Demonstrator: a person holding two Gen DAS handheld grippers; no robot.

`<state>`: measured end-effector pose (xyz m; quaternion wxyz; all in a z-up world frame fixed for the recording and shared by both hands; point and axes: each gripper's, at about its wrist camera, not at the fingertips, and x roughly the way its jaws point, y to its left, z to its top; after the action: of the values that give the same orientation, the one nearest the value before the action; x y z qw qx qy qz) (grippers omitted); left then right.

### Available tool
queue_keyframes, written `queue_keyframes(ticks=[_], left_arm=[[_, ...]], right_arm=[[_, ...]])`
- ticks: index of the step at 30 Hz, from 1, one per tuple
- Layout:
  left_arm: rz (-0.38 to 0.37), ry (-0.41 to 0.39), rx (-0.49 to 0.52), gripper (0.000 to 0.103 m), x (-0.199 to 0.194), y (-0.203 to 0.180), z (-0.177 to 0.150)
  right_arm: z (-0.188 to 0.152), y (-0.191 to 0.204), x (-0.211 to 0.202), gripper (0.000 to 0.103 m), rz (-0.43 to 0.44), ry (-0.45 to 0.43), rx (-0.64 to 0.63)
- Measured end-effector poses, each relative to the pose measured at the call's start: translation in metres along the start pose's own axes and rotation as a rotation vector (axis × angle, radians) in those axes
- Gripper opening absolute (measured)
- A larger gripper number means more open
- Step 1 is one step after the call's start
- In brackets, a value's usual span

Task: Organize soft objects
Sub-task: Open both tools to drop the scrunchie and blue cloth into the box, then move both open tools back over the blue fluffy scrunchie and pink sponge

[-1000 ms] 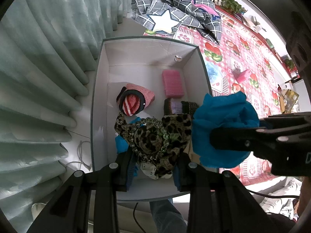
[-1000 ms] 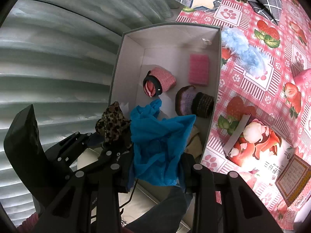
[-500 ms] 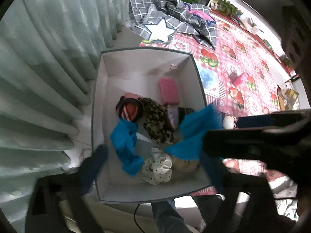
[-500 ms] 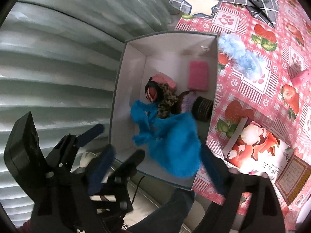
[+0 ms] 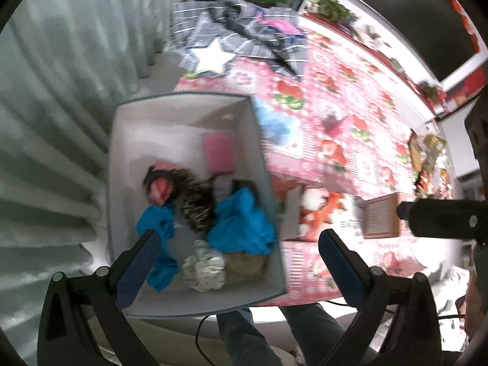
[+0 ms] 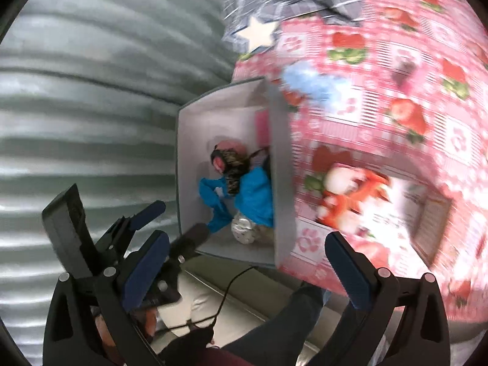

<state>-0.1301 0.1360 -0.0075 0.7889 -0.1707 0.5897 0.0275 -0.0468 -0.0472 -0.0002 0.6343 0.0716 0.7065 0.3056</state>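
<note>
A white box point(image 5: 180, 113) point(image 6: 280, 140) stands beside the table edge. Inside lie blue cloths point(image 5: 241, 225) point(image 6: 256, 195), a leopard-print cloth point(image 5: 195, 201) point(image 6: 233, 164), a pink pad point(image 5: 218, 151), a pink rolled item point(image 5: 160, 184) and a white dotted scrunchie point(image 5: 204, 265) point(image 6: 242, 228). My left gripper point(image 5: 238, 268) is open and empty above the box's near end. My right gripper point(image 6: 244, 271) is open and empty, above the box's near corner. A fluffy light-blue item point(image 5: 274, 125) point(image 6: 314, 82) lies on the table beside the box.
A pink strawberry tablecloth point(image 5: 350, 116) point(image 6: 396, 91) covers the table to the right. A grey checked cloth with a white star point(image 5: 213, 55) point(image 6: 259, 33) lies at the far end. A printed packet point(image 5: 320, 210) point(image 6: 350, 189) lies near the box. Curtains point(image 5: 61, 91) hang on the left.
Both grippers opened and let go: the leopard cloth and the blue cloth dropped into the box. Both grippers then pulled back and swung right; the views are blurred.
</note>
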Motion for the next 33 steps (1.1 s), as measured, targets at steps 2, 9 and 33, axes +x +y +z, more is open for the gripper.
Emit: queue_keyframes(ticks=[2, 9, 33], left_arm=[[-0.036, 0.003, 0.017, 0.103, -0.004, -0.010, 0.008], [-0.087, 0.011, 0.132, 0.103, -0.011, -0.057, 0.040], [0.093, 0.270, 0.008, 0.103, 0.149, -0.075, 0.186]], right_arm=[[-0.006, -0.017, -0.025, 0.103, 0.011, -0.021, 0.043], [-0.027, -0.080, -0.109, 0.103, 0.006, -0.145, 0.234], [0.119, -0.249, -0.073, 0.103, -0.010, 0.022, 0.450]])
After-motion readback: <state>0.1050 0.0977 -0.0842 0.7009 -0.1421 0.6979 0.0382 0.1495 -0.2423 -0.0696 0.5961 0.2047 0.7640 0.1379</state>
